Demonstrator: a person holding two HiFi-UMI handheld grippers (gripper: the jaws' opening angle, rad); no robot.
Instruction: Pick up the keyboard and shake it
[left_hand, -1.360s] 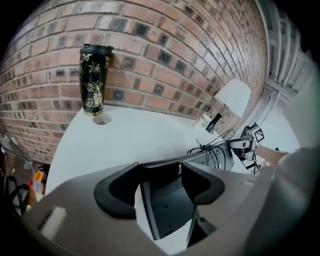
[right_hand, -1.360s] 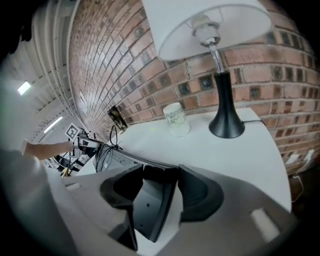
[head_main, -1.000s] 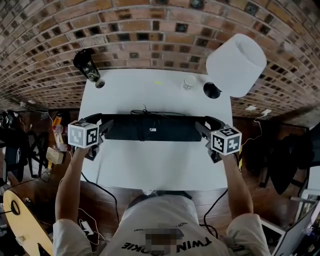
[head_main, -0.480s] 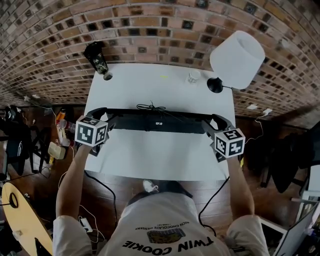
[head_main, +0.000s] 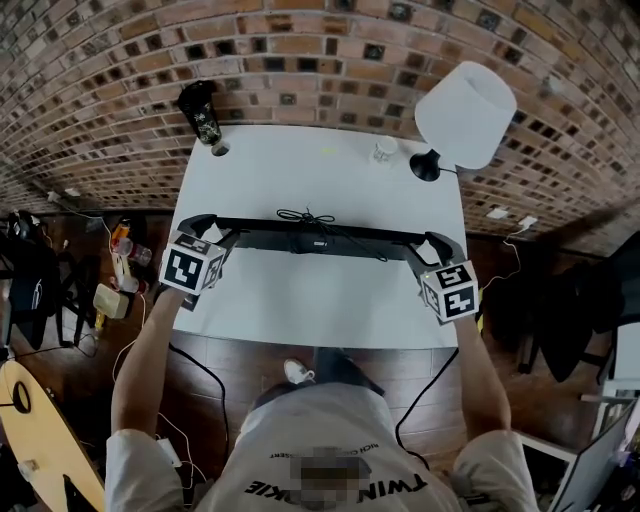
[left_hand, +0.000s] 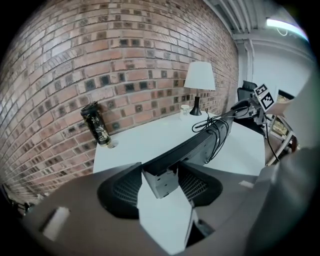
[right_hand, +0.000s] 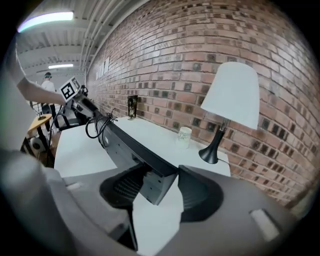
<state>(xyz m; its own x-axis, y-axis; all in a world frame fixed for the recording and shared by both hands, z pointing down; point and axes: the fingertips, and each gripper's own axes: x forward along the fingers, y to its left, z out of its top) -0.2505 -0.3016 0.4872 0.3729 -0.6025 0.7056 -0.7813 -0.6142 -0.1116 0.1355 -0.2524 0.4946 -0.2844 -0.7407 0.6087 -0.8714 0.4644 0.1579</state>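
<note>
Keyboard (head_main: 320, 240) lifted above the middle of the white surface (head_main: 320, 305), tilted on edge, left gripper (head_main: 207, 229) at its 9 o'clock end, jaws just closing tighter on it, right gripper (head_main: 434, 249) jaws clamping its 3 o'clock end, lamp (head_main: 465, 112) at 1 o'clock.

Light short-sleeved T-shirt (head_main: 300, 430) — dark printed lettering

Behind the raised keyboard (head_main: 330, 238), a patterned tumbler (head_main: 200, 112), a cup (head_main: 384, 151) and a table lamp (head_main: 465, 113) stand along the white table (head_main: 320, 305), which is bare in front of it.
</note>
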